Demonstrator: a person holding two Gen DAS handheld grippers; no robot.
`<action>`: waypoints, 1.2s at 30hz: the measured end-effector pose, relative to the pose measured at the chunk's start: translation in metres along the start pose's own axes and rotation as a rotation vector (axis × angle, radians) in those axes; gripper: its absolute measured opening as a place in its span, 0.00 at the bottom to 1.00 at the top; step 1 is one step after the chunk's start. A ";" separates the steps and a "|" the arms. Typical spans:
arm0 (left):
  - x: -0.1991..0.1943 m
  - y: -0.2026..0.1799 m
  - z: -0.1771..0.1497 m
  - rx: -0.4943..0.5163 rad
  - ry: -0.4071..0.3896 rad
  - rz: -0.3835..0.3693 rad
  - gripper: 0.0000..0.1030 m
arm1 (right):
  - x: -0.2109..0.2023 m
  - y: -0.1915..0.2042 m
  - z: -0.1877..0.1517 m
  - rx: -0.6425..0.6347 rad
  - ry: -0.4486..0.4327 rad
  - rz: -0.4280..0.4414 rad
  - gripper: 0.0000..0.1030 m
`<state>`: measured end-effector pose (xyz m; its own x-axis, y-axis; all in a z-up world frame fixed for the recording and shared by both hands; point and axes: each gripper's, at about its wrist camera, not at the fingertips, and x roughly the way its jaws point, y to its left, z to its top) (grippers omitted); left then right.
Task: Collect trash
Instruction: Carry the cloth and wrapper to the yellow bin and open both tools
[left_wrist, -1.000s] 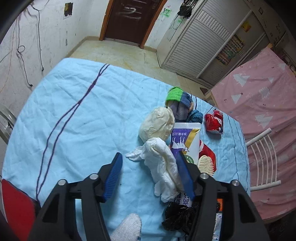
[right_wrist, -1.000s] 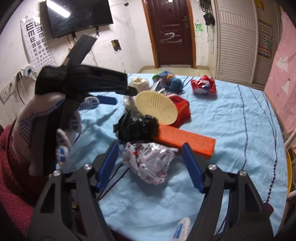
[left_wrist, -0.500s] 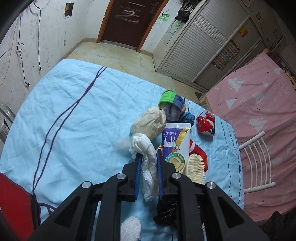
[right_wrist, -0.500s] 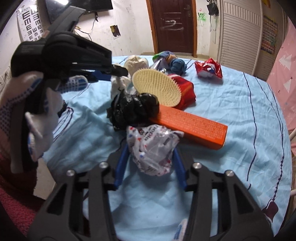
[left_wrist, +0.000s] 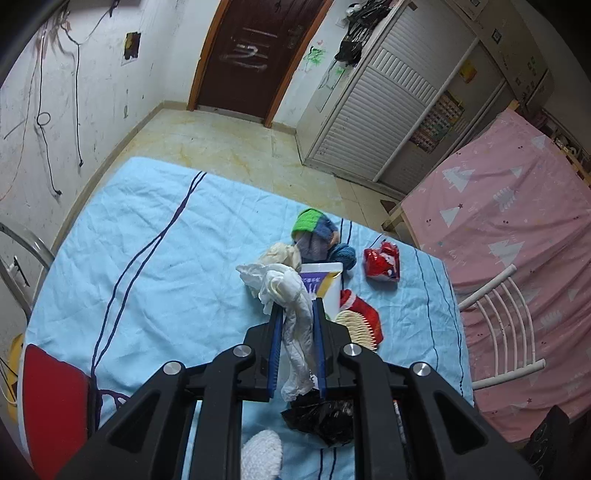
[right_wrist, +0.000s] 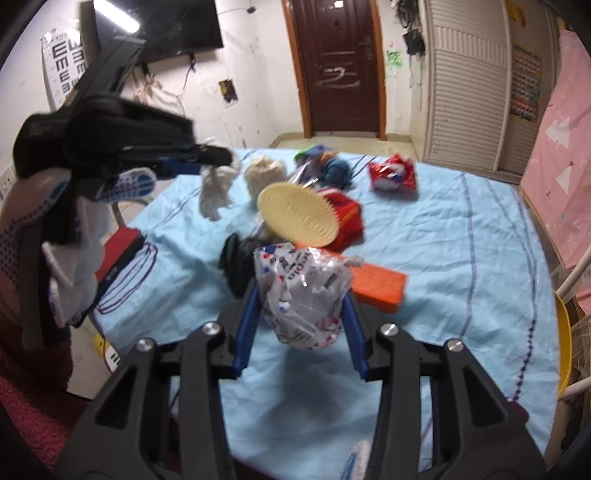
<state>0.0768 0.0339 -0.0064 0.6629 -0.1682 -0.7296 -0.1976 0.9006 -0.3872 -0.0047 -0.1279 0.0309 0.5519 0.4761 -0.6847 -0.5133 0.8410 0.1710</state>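
Note:
My left gripper (left_wrist: 297, 308) is shut on a crumpled white tissue (left_wrist: 291, 295) and holds it up off the blue tablecloth; the tissue also hangs from that gripper in the right wrist view (right_wrist: 216, 190). My right gripper (right_wrist: 301, 291) is shut on a crumpled printed plastic wrapper (right_wrist: 303, 291), lifted above the cloth. A black plastic bag (right_wrist: 236, 264) lies on the cloth just behind the wrapper and also shows under my left gripper (left_wrist: 321, 421). A red snack packet (right_wrist: 393, 173) lies farther back.
On the blue tablecloth (right_wrist: 461, 240) lie an orange box (right_wrist: 380, 282), a cream brush (right_wrist: 297, 214) on a red pouch (right_wrist: 345, 218), a cream bundle (right_wrist: 264, 173), knitted items (left_wrist: 317, 230) and a purple-white carton (left_wrist: 325, 282). A white chair (left_wrist: 506, 325) stands right; a red seat (left_wrist: 51, 398) left.
Both grippers have closed from open, the left on the tissue and the right on the wrapper. Both have since lifted their pieces off the cloth.

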 end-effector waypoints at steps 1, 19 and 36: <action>-0.003 -0.004 0.000 0.007 -0.008 0.000 0.06 | -0.003 -0.004 0.000 0.009 -0.010 -0.003 0.40; -0.022 -0.113 -0.014 0.213 -0.107 -0.124 0.06 | -0.056 -0.101 0.000 0.168 -0.197 -0.172 0.40; 0.034 -0.247 -0.041 0.408 -0.020 -0.274 0.06 | -0.079 -0.211 -0.032 0.331 -0.248 -0.363 0.40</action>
<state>0.1189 -0.2109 0.0415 0.6651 -0.4172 -0.6194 0.2826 0.9083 -0.3084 0.0393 -0.3511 0.0266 0.8137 0.1527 -0.5609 -0.0488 0.9794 0.1959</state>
